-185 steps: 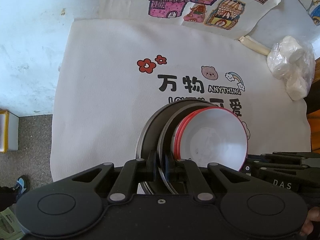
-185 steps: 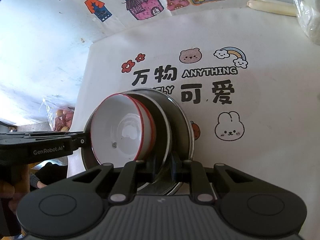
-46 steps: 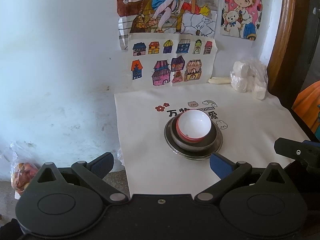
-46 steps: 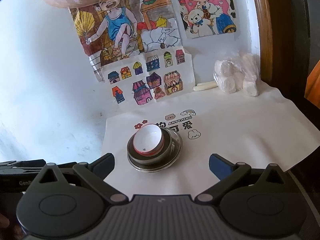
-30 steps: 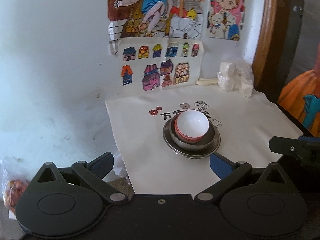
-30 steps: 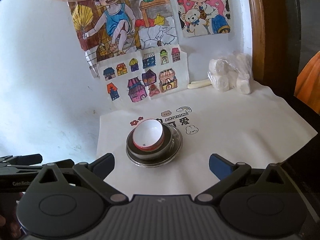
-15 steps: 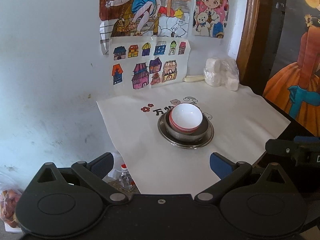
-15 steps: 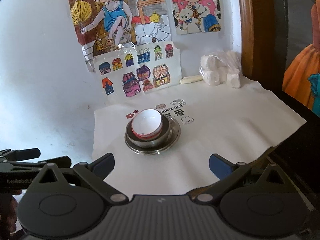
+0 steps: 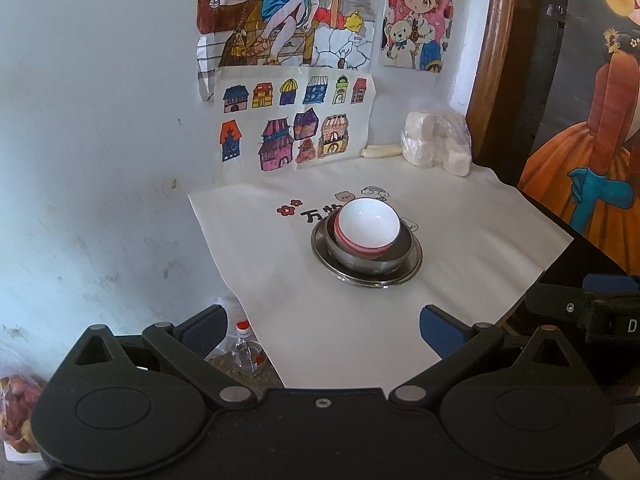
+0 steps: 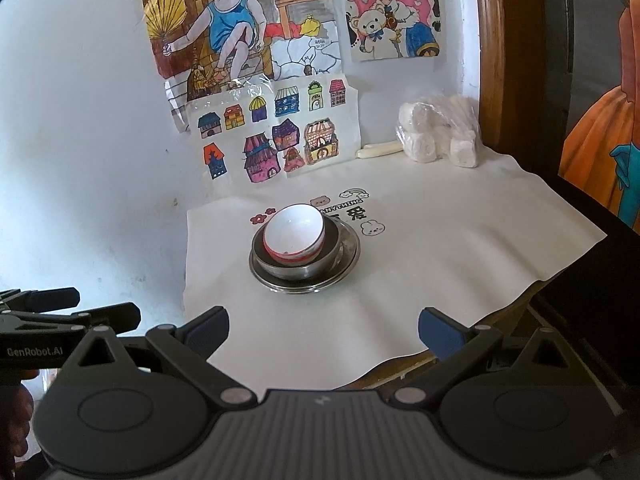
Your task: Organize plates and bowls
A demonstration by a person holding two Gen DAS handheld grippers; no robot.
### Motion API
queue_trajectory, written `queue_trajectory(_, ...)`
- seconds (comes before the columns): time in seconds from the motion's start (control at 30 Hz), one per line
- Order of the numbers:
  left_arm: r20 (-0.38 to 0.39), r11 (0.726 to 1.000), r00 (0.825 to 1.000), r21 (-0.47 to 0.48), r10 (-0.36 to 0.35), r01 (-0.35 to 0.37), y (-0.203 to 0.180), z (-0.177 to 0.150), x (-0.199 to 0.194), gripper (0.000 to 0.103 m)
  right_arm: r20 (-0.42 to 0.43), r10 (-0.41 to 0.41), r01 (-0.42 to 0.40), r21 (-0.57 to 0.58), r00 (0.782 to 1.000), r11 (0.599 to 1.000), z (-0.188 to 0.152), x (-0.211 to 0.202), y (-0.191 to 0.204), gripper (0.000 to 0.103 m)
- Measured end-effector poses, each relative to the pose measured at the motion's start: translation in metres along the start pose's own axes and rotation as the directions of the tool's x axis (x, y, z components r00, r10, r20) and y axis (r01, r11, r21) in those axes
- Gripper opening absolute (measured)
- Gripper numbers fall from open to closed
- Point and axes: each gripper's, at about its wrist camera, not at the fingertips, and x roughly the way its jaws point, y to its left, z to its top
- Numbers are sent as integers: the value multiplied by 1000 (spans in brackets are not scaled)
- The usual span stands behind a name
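A white bowl with a red rim [image 9: 368, 225] [image 10: 294, 235] sits tilted inside a steel bowl [image 9: 362, 261] [image 10: 294, 269], which rests on a steel plate [image 9: 410, 266] [image 10: 350, 258]. The stack stands on a white printed cloth [image 9: 340, 320] [image 10: 440, 248] over the table. My left gripper [image 9: 322, 326] is open and empty, held back over the table's near left corner. My right gripper [image 10: 323, 326] is open and empty too, well short of the stack, above the cloth's front edge.
A clear bag of white lumps [image 9: 436, 144] [image 10: 438, 136] and a pale stick [image 9: 380, 152] lie at the back by the wall. Drawings hang on the wall. A wooden frame [image 9: 490, 60] stands at the right. A plastic bottle [image 9: 248, 350] stands on the floor at the left.
Both grippers have let go of the stacked dishes, opened, and drawn far back from the table. The stack stays where it was set down.
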Motion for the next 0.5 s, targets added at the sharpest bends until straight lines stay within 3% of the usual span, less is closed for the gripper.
queue_trajectory(0.5, -15, 1000, 1000, -17, 11, -11, 3, -1, 0, 102, -3, 2, -2, -4, 1000, 1000, -1, 0, 0, 103)
